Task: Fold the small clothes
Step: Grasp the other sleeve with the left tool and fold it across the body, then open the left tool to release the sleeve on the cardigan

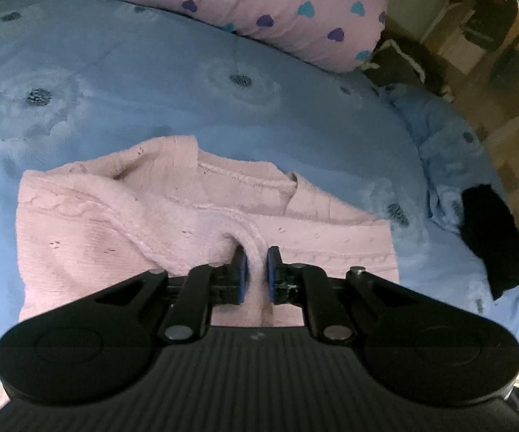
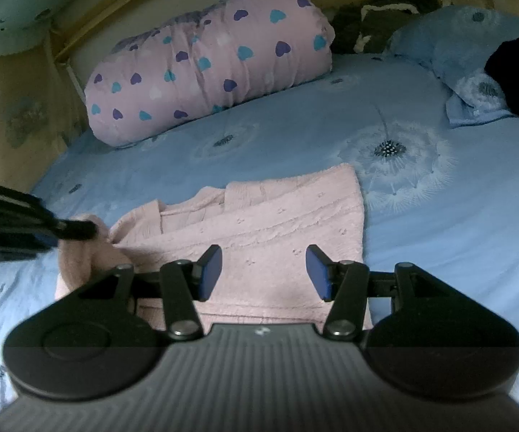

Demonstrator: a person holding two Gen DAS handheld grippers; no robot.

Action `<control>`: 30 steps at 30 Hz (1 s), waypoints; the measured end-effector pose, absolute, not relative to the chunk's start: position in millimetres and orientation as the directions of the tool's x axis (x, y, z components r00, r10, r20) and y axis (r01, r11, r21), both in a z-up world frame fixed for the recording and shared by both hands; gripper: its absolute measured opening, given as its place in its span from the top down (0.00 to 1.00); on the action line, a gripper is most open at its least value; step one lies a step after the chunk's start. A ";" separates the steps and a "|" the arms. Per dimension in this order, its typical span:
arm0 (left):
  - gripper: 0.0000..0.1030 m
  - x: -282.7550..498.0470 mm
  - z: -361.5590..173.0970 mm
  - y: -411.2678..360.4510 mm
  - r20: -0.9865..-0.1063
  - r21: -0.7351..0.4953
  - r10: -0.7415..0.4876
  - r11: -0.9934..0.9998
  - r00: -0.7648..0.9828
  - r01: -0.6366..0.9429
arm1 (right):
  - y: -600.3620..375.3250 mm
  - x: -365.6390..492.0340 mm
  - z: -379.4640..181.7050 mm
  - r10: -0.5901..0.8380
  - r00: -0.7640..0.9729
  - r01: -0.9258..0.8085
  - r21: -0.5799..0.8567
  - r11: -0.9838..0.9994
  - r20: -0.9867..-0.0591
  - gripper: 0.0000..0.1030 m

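Left wrist view: the left gripper [image 1: 256, 264] has its 2 blue pads pinched on a raised fold of the pink knitted sweater [image 1: 115, 223], which lies partly folded on the blue bedsheet [image 1: 187, 82]. A pink heart-print quilt roll [image 1: 259, 7] sits beyond, and a black cloth [image 1: 493, 237] lies at the right edge.

Right wrist view: the right gripper [image 2: 263, 270] hangs over the sweater [image 2: 277, 223] with its jaws apart and nothing between them. The left gripper [image 2: 76, 232] enters from the left, blurred, touching the sweater's bunched left end.
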State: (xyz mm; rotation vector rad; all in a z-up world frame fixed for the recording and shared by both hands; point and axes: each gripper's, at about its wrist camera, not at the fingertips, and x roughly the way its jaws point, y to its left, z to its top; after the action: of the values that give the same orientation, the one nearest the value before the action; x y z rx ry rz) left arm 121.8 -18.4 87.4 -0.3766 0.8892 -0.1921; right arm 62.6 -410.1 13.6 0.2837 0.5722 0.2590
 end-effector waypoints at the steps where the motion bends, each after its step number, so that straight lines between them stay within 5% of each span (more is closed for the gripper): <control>1: 0.85 119.7 84.0 -16.2 -0.722 -0.393 -0.318 0.920 0.614 0.014 | -410.6 62.9 13.1 0.317 0.809 -0.159 0.335 0.929 -0.494 0.47; 8: 0.37 105.1 84.7 -13.7 -0.745 -0.310 -0.263 0.950 0.614 0.031 | -404.5 64.5 10.4 0.328 0.798 -0.176 0.325 0.929 -0.506 0.47; 14: 0.27 76.3 99.5 2.0 -0.723 -0.229 -0.209 0.972 0.658 0.057 | -392.6 63.2 6.0 0.346 0.782 -0.211 0.302 0.930 -0.519 0.47; 30: 0.26 57.8 41.8 47.2 -0.716 -0.104 -0.083 0.994 0.693 0.011 | -358.9 57.3 -9.8 0.397 0.727 -0.306 0.253 0.918 -0.560 0.47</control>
State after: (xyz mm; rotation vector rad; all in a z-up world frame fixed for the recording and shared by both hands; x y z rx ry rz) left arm 57.8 47.1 41.8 -0.0943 0.8034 -0.0524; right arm 57.3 -358.9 -9.8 0.1472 0.6501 0.3894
